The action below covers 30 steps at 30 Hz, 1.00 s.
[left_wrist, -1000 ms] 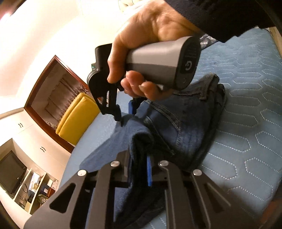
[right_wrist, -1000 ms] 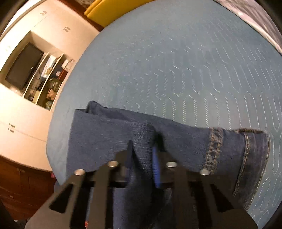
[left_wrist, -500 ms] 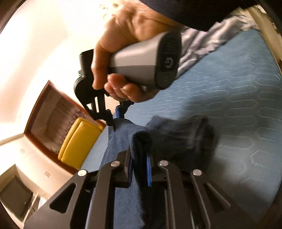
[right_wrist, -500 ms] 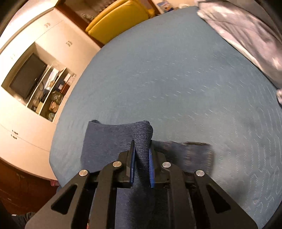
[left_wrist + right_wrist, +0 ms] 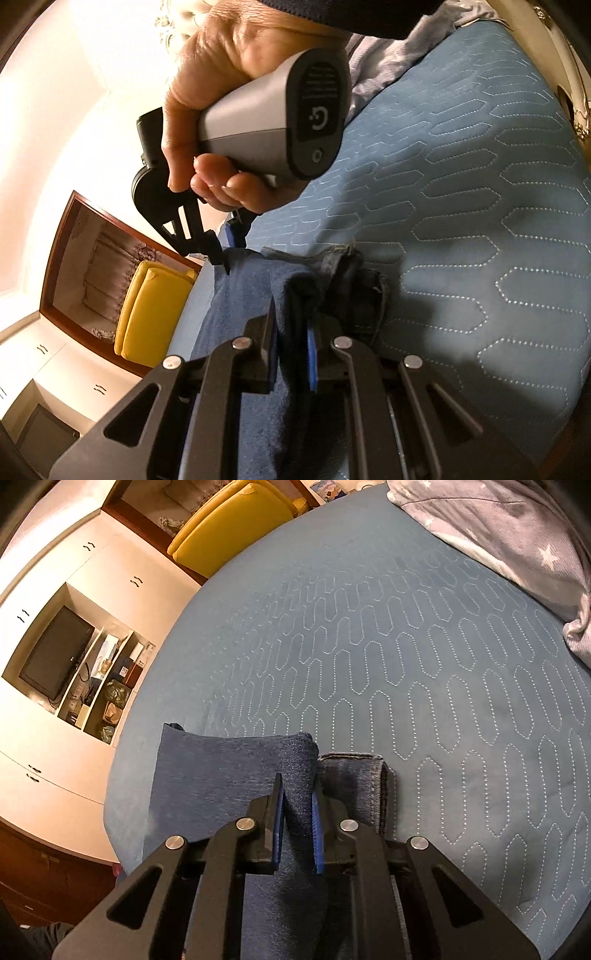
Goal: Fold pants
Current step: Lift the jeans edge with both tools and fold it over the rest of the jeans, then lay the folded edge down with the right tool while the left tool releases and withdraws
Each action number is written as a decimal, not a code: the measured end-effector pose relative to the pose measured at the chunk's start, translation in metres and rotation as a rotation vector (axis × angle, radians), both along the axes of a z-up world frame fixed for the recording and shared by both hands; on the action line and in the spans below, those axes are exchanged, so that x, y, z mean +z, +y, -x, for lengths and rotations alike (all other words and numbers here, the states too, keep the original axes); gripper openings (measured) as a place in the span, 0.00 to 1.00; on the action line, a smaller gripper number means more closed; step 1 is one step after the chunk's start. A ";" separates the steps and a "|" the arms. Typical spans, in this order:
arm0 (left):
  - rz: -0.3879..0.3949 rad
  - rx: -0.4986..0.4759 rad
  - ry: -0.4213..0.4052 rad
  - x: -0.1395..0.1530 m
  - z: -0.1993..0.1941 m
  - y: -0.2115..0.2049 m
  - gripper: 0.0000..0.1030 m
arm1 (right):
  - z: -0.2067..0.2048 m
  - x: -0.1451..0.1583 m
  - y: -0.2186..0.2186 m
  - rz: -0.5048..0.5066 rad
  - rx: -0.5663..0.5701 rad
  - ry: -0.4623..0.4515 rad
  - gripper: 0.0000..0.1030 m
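**Both tools pinching jeans mid-fold: slip risk**

Left tool (image 5: 292, 354) is clamped on a bunched ridge of the jeans (image 5: 251, 295); right tool (image 5: 298, 823) likewise, w/ a thick fold between its pads. Jeans hang over the blue bed (image 5: 406, 657), hem end (image 5: 365, 775) drooping just beside the right tool. Risks, IMO: thick denim could slip from either pinch; uneven pull would skew the fold; loose hem may tuck under. Right hand (image 5: 221, 122) grips a grey handle. Farther off, the TV (image 5: 55, 653) logo is too small to read; no other text.

A blue quilted bed (image 5: 406, 646), a yellow armchair (image 5: 236, 520), white cabinets (image 5: 48, 760) holding a television (image 5: 55, 653)
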<state>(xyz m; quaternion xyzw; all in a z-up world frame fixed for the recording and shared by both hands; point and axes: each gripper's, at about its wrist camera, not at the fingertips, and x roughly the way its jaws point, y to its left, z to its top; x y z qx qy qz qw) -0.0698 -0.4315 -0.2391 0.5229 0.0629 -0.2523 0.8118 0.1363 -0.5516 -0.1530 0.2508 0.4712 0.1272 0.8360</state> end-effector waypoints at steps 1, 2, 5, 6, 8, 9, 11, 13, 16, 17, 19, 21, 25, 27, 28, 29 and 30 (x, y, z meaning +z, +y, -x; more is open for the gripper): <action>0.000 -0.003 -0.005 0.000 0.000 -0.001 0.11 | 0.001 0.001 -0.001 -0.001 -0.001 -0.004 0.13; 0.000 -0.004 -0.008 0.001 0.002 0.000 0.11 | 0.003 0.001 -0.003 -0.002 -0.002 -0.007 0.13; -0.016 -0.002 0.000 -0.004 -0.002 -0.004 0.12 | 0.005 -0.004 -0.004 0.015 -0.006 -0.003 0.13; -0.023 0.001 0.007 -0.006 -0.002 -0.006 0.12 | 0.004 -0.008 -0.003 0.038 -0.012 0.002 0.14; -0.014 0.010 0.014 -0.006 -0.003 -0.007 0.13 | 0.005 -0.014 0.003 0.097 -0.025 -0.010 0.15; -0.003 0.016 0.024 -0.005 -0.005 -0.007 0.16 | 0.006 -0.015 0.004 0.111 -0.029 -0.022 0.19; 0.033 0.023 0.053 0.003 -0.008 -0.003 0.28 | 0.009 -0.015 0.003 0.123 -0.054 -0.041 0.28; 0.103 0.021 0.114 0.020 -0.011 0.008 0.54 | 0.012 -0.008 -0.001 0.126 -0.088 -0.061 0.35; 0.226 -0.011 0.180 0.054 -0.004 0.041 0.80 | 0.025 0.015 -0.020 0.119 -0.186 -0.117 0.37; 0.248 -0.008 0.210 0.063 -0.004 0.052 0.81 | 0.033 0.026 -0.026 0.135 -0.242 -0.133 0.40; 0.355 0.036 0.323 0.091 -0.016 0.083 0.82 | 0.052 0.044 -0.029 0.189 -0.326 -0.153 0.40; 0.500 0.116 0.383 0.116 -0.045 0.113 0.83 | 0.086 0.062 -0.016 0.279 -0.388 -0.184 0.40; 0.684 0.193 0.524 0.147 -0.145 0.144 0.76 | 0.128 0.056 0.039 0.402 -0.380 -0.186 0.40; 0.661 0.187 0.677 0.146 -0.196 0.129 0.45 | 0.142 0.042 0.064 0.457 -0.361 -0.182 0.40; 0.643 0.178 0.743 0.143 -0.211 0.119 0.40 | 0.148 0.034 0.074 0.490 -0.369 -0.178 0.40; 0.617 0.148 0.810 0.139 -0.223 0.105 0.32 | 0.148 0.027 0.081 0.495 -0.356 -0.173 0.40; 0.571 0.095 0.896 0.130 -0.238 0.086 0.28 | 0.147 0.020 0.084 0.500 -0.343 -0.162 0.40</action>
